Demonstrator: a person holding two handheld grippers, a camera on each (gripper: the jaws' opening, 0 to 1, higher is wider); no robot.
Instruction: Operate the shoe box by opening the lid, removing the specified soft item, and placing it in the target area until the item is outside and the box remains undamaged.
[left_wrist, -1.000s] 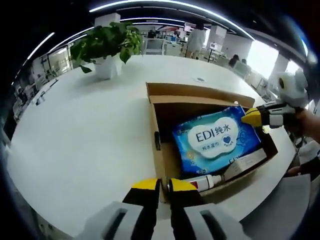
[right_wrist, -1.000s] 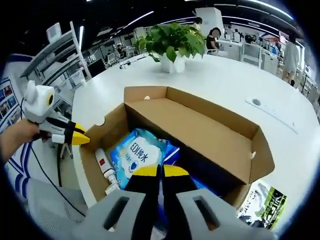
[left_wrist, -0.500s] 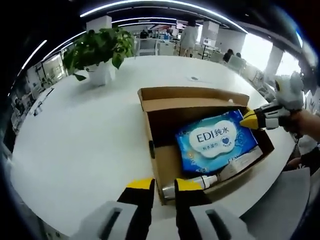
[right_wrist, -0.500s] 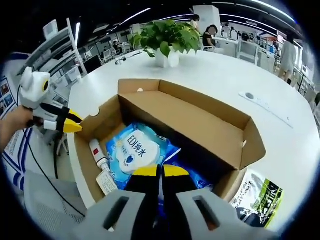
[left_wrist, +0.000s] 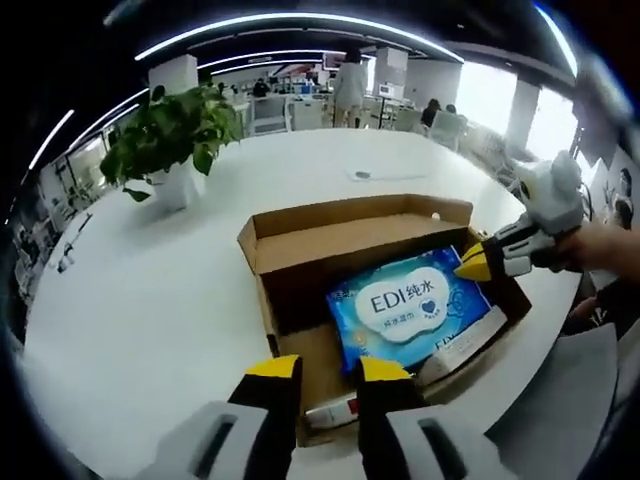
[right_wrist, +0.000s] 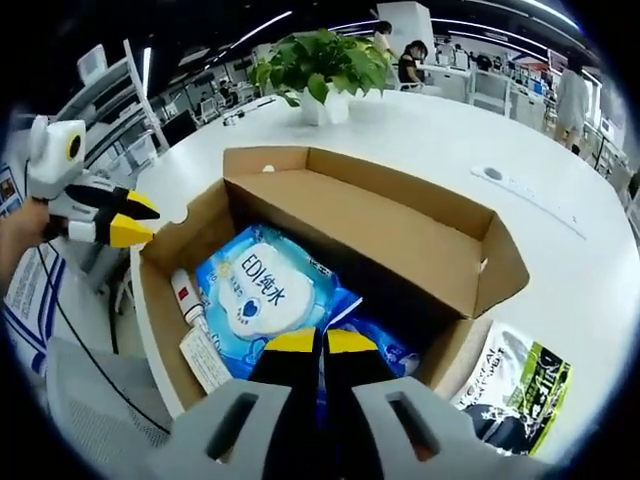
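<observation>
White counter (left_wrist: 150, 300) in an open office — potted plant (left_wrist: 170, 135) at the far side. Open shoe box (right_wrist: 400, 235) holds the wipes pack (right_wrist: 262, 300). Right gripper (right_wrist: 320, 342) jaws clenched on the pack's edge; left gripper (left_wrist: 325, 368) jaws apart over the box's near wall.

"EDI 纯水" reads in blue on the white panel of the blue wipes pack (left_wrist: 418, 308) (right_wrist: 262, 299) inside the box (left_wrist: 352, 222) (right_wrist: 400, 235)

A potted green plant (left_wrist: 167, 140) is seen near the far edge of the round white table (left_wrist: 130, 300). A small grey disc (right_wrist: 487, 173) is set into the tabletop. A black-and-green printed packet (right_wrist: 517, 385) lies flat by the near edge.
</observation>
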